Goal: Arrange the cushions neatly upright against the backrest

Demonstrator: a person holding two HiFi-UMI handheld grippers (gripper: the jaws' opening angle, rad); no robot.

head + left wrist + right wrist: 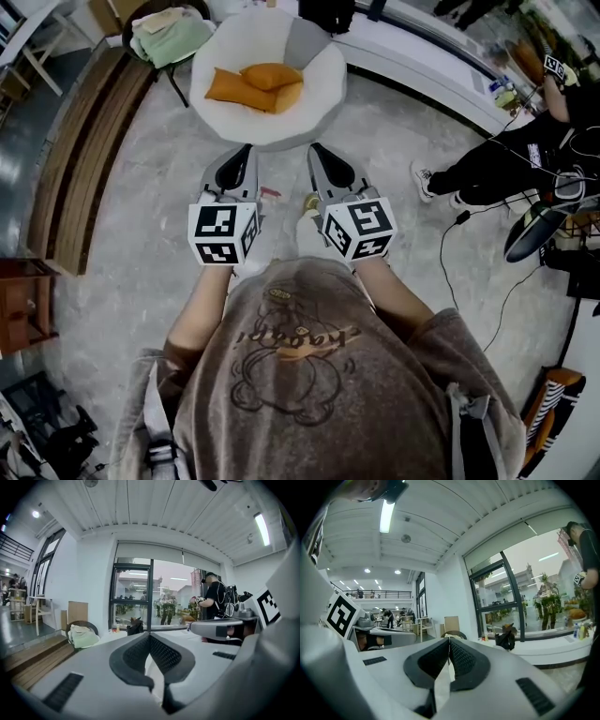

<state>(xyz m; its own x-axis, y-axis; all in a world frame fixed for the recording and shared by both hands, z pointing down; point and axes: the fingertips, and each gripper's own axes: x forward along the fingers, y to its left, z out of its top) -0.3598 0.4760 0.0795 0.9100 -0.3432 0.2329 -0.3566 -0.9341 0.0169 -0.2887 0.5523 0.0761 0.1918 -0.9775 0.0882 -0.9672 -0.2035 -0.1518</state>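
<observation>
Two orange cushions (255,86) lie flat and overlapping on the seat of a round white chair (217,111) at the top of the head view. My left gripper (246,150) and right gripper (316,150) are held side by side in front of the chair, short of its near rim, both pointing toward it. Both are shut with nothing between the jaws. In the left gripper view the left gripper (149,634) has its black pads meeting at the tip, and in the right gripper view the right gripper (449,640) looks the same. Neither gripper view shows the cushions.
A dark round chair with a pale green bundle (167,34) stands left of the white chair. Wooden steps (80,159) run down the left. A white window ledge (422,66) runs across the back right. A seated person (525,150) and cables (487,272) are on the right.
</observation>
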